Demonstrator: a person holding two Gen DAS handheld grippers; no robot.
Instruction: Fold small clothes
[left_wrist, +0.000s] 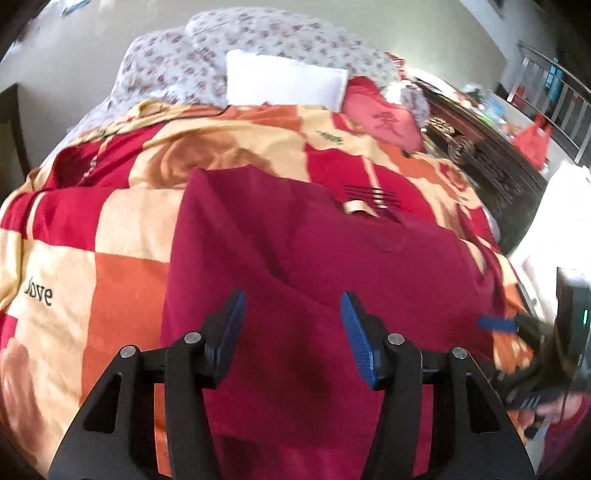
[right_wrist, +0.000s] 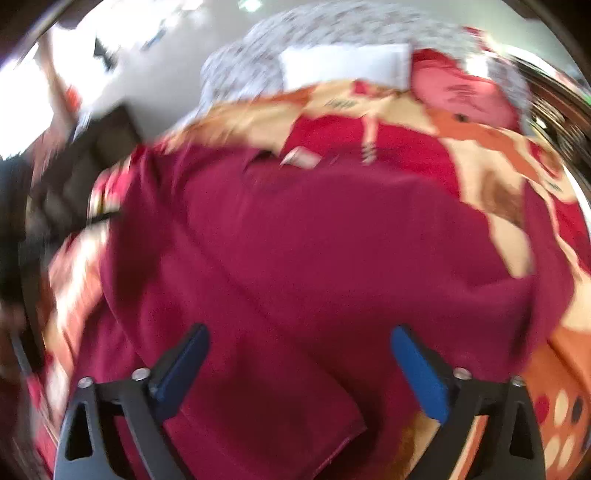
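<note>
Maroon cotton shirt (left_wrist: 332, 258) lies spread flat on the bed's red, orange and cream checked blanket (left_wrist: 122, 236), collar away from me. Both the left gripper (left_wrist: 291, 321) and right gripper (right_wrist: 299, 363) hover with jaws open and empty. I should pinch matching hem corners evenly. Floral pillows (left_wrist: 207, 59) sit beyond.

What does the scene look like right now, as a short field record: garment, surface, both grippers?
garment: dark red cloth shirt, spread out, partly folded
surface: red, orange and cream checked blanket
left gripper: open, above the shirt, nothing between the pads
right gripper: open, above the shirt, holding nothing
behind: white folded cloth against a floral pillow
</note>
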